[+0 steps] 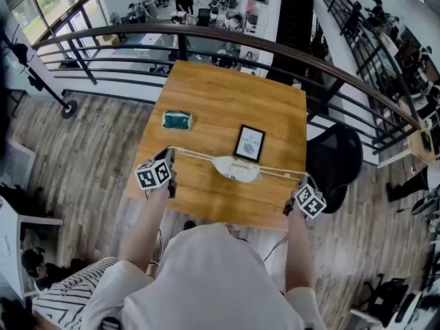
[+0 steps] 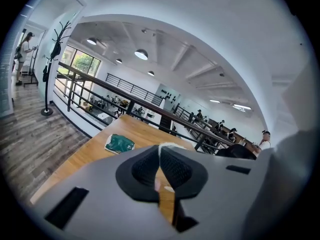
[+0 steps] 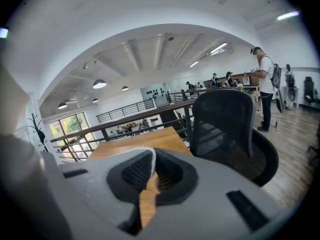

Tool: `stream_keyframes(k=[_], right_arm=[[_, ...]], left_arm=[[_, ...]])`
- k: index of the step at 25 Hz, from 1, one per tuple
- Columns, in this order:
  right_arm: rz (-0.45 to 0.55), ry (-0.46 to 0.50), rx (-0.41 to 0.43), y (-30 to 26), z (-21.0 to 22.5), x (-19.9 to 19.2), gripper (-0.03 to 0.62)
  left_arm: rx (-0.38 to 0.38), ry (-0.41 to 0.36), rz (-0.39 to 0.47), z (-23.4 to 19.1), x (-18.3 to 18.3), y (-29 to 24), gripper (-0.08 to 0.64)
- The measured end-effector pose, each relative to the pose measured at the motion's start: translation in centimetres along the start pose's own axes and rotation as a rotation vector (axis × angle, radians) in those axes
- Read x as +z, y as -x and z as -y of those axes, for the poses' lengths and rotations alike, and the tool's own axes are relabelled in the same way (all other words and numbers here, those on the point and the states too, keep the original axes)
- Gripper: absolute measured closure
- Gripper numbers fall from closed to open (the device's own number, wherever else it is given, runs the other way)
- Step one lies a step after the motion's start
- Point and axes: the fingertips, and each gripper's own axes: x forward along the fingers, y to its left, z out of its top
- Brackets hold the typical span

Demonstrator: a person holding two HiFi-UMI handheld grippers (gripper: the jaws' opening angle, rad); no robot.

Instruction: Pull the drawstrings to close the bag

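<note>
The small white bag (image 1: 237, 169) lies near the middle of the wooden counter (image 1: 220, 95). Its 2 cords are drawn out almost straight. The left drawstring (image 1: 196, 155) runs toward 9 o'clock into the left gripper (image 1: 168, 158), and the right drawstring (image 1: 282, 173) runs toward 3 o'clock into the right gripper (image 1: 302, 183). Each gripper is pinched narrow on its own cord, and each gripper view shows a white strand caught at the top of the closed pads (image 2: 144, 169).

Judging by the taut cords, the bag's mouth looks mostly gathered, so this is the final tightening. It should go best with both sides pulled evenly and opposite, along the 9-to-3 line and low over the wood. An uneven pull would likely slide the light bag sideways rather than cinch it. The cord is thin and could slip through the pads, so the pinch should be firm and the pull smooth, not jerked.

A framed card (image 1: 249, 143) sits just beside the bag at 12 o'clock, so the pull should not drift that way. The green packet (image 1: 177, 119) at 10 o'clock is well apart
</note>
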Motion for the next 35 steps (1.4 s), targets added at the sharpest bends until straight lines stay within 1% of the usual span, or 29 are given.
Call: stream_keyframes(k=[5,10,15,25,31,35], right_arm=[[0.019,0.095,0.018,0.0,-1.4,0.2,0.591],[0.046,0.146,0.039,0.4,-2.9,1.2,0.591],[0.072,0.203,0.076,0.9,-5.5,1.8,0.591],[0.125,0.231,0.162,2.3,-9.8,3.7,0.591],[0.118,0.262,0.245,3.7,-12.7,3.5,0.591],[0.133,0.290,0.315,5.1,-15.4,3.7,0.591]], left_arm=[[0.002,-0.057,-0.007,0.9,0.0,-0.5,0.563],[-0.023,-0.095,0.002,2.4,0.6,-0.9,0.563],[-0.057,-0.135,0.035,4.8,1.5,-1.2,0.563],[-0.156,-0.220,0.071,10.4,3.0,-0.9,0.563],[-0.244,-0.278,0.099,13.8,3.3,0.3,0.563],[-0.302,-0.294,0.110,15.4,3.7,1.2,0.563]])
